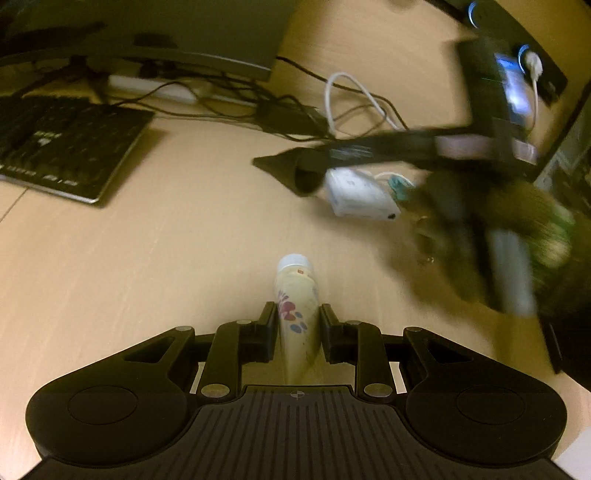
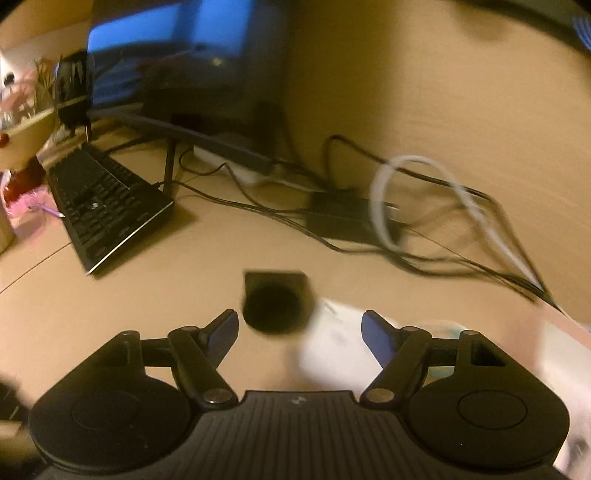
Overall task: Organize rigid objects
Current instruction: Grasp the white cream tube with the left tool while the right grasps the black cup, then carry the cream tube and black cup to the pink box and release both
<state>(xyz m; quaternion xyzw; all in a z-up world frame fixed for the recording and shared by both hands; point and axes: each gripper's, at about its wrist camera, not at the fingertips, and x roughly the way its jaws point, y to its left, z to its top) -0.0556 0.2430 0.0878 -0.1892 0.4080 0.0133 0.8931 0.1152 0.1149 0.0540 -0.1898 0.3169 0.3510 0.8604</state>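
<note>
My left gripper (image 1: pixel 298 321) is shut on a cream tube (image 1: pixel 297 291) with a flower print. Its white cap points away from me, over the wooden desk (image 1: pixel 166 258). My right gripper (image 2: pixel 299 326) stands open, its blue pads (image 2: pixel 376 338) wide apart and pressing on nothing. Blurred between and just beyond them lie a small black object (image 2: pixel 275 306) and a white box (image 2: pixel 332 350). In the left wrist view the white box (image 1: pixel 356 199) lies on the desk under the blurred dark shape of the right tool (image 1: pixel 406 142).
A black keyboard (image 1: pixel 66 147) (image 2: pixel 107 206) lies at the left, in front of a monitor (image 1: pixel 166 33) (image 2: pixel 192 66). Black and white cables (image 1: pixel 343 107) (image 2: pixel 406 206) tangle behind the white box. A dark adapter (image 2: pixel 340 218) sits among them. A blurred green sleeve (image 1: pixel 535 229) shows at the right.
</note>
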